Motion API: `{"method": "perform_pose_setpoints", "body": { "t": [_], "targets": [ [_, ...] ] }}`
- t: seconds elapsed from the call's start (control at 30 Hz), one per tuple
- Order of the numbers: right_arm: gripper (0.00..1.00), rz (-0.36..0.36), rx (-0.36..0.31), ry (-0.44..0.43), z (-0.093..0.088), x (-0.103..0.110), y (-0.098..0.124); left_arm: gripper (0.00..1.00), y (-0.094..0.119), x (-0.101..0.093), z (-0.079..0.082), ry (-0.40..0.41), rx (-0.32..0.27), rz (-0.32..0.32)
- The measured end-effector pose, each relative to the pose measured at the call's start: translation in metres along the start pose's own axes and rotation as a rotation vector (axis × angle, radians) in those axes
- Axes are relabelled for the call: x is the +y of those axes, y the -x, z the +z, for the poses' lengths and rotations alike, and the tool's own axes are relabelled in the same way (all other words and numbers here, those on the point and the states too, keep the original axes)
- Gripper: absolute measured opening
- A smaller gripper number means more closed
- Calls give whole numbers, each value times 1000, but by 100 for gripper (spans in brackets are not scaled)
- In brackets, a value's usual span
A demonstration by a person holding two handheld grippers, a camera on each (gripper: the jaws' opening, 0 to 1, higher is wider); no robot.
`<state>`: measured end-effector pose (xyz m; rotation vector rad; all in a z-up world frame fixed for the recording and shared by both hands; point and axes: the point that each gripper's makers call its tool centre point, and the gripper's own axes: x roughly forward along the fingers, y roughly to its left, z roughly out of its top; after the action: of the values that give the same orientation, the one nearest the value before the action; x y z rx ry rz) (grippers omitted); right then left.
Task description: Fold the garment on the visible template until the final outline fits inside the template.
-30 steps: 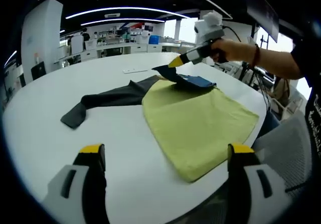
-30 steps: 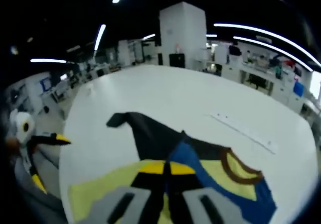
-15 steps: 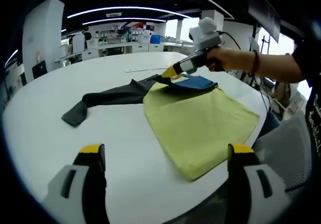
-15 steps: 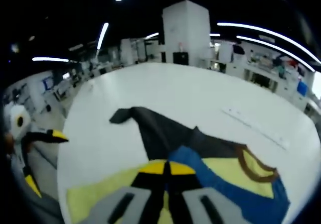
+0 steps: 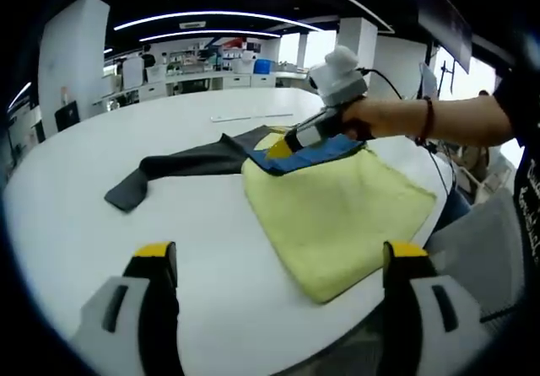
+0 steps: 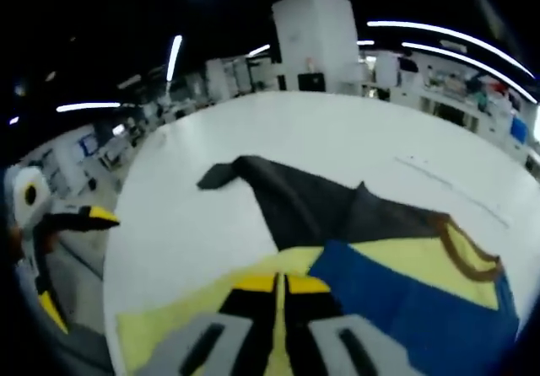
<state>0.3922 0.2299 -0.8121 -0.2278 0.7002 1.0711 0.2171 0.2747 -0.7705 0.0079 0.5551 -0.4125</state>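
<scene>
The garment lies on the white table (image 5: pixel 76 216): a yellow-green body (image 5: pixel 346 212), a dark grey sleeve (image 5: pixel 173 167) stretched to the left, and a blue part (image 5: pixel 314 152). In the left gripper view a person's hand holds my right gripper (image 5: pixel 288 142), shut on the blue part's edge above the body. Seen from the right gripper, its jaws (image 6: pixel 281 285) are pressed together on the cloth, with the blue part (image 6: pixel 405 304), a brown collar (image 6: pixel 460 249) and the dark sleeve (image 6: pixel 295 203) beyond. My left gripper (image 5: pixel 280 254) stands open over the near table edge, apart from the garment.
A thin white strip (image 5: pixel 240 117) lies on the table behind the garment. A grey chair (image 5: pixel 485 245) stands past the table's right edge. My left gripper (image 6: pixel 74 262) shows at the table's rim in the right gripper view. Office desks line the far wall.
The right gripper has carried the blue part leftward and nearer, across the top of the yellow-green body. The left gripper has stayed where it was, open.
</scene>
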Motion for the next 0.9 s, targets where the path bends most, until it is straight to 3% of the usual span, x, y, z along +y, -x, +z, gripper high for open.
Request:
{"method": "perform_pose_setpoints", "body": {
  "t": [0.1, 0.33, 0.5, 0.77, 0.9],
  "targets": [
    [25, -13, 4, 11, -2, 0, 3, 99, 0, -1, 1, 0, -5, -3],
    [46, -28, -7, 40, -4, -11, 12, 99, -1, -3, 3, -9, -3, -13],
    [69, -63, -42, 56, -5, -26, 26, 99, 0, -2, 5, -15, -6, -10],
    [83, -99, -58, 70, -19, -46, 70, 99, 3, 3, 9, -22, -17, 2],
    [82, -132, -63, 68, -26, -58, 92, 99, 3, 3, 9, -27, -15, 1]
  ]
}}
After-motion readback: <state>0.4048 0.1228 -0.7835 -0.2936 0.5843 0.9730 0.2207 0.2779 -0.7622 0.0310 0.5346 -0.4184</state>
